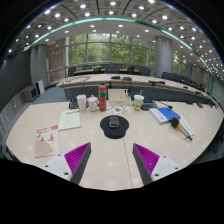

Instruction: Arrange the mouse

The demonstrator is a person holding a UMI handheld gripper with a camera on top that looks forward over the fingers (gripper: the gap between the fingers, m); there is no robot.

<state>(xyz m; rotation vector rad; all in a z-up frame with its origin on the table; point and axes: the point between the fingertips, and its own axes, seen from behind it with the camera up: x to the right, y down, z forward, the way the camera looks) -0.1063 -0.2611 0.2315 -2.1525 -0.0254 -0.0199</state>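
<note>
As seen from gripper view, only one cam to go by: gripper [111, 160] hovering above pale table [40, 110], jaws spread wide, nothing between them, magenta pads [78, 154] facing inward across bare tabletop. Mouse [114, 122] sitting on round dark mouse pad [103, 130], straight ahead of fingers, well beyond tips, roughly centred btwn them. Not touched.

Behind mouse pad: orange-red bottle [102, 97] upright, white cups [85, 101] just left of it, another cup [138, 100] to right. Papers [69, 119] and red-printed booklet [45, 142] off to left of pad. Blue book and pens [168, 115] off to right. Further back, long desks, chairs, big windows.

Handling, judged only: mouse prob. light, rigid plastic shell, smooth curved top, so likely slippery under pads. Not fragile, but buttons and wheel on top best left alone. Best grip approx. across narrow waist, pads flat on both side walls, low near base, so as not to squeeze up and pop it out. Top-down pinch on domed back likely to skid. Pad surface prob. grippy, so lifting slightly rather than dragging, else pad may shift along. Orientation of mouse too small to tell for sure; seems lengthwise toward fingers, which suits side grip. No cable discernible.
</note>
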